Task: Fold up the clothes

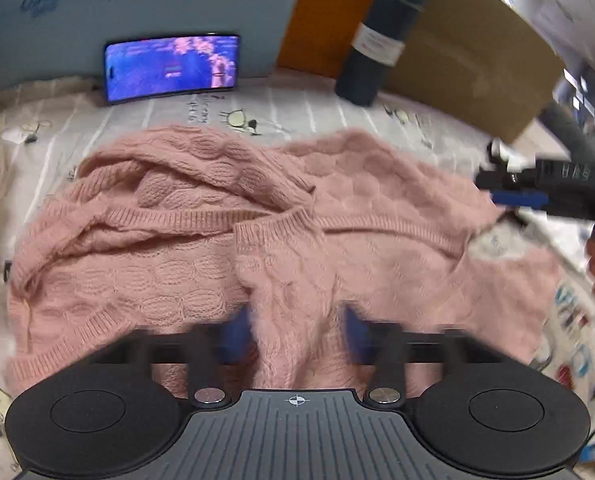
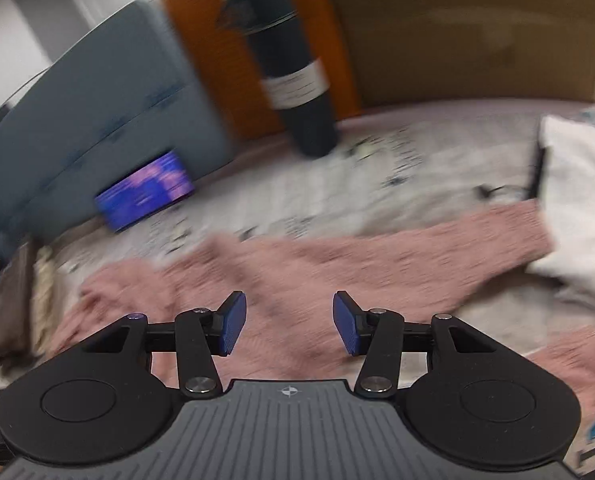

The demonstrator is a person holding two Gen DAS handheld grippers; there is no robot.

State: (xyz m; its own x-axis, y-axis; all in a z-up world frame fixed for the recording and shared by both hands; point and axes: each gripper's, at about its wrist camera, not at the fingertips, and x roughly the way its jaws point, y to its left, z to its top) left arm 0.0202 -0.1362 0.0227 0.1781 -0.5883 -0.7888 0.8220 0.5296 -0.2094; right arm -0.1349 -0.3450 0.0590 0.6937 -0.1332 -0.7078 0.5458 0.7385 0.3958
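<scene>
Left wrist view: the left hand-held gripper point(image 1: 295, 332) holds a fold of the pink knit sweater point(image 1: 201, 240) between its blue pads point(image 1: 237, 334). The sweater lies crumpled across the centre of the frame on the patterned bed sheet point(image 1: 297, 108). Only this view shows the right hand-held gripper point(image 1: 513, 196) from outside, at the right edge.

Right wrist view: the right hand-held gripper point(image 2: 289, 324) stands wide, pads bare, above the sweater point(image 2: 337, 264), which runs toward a white pillow point(image 2: 577, 200) at right. A lit phone point(image 2: 145, 192) and dark flask point(image 2: 293, 72) stand behind.
</scene>
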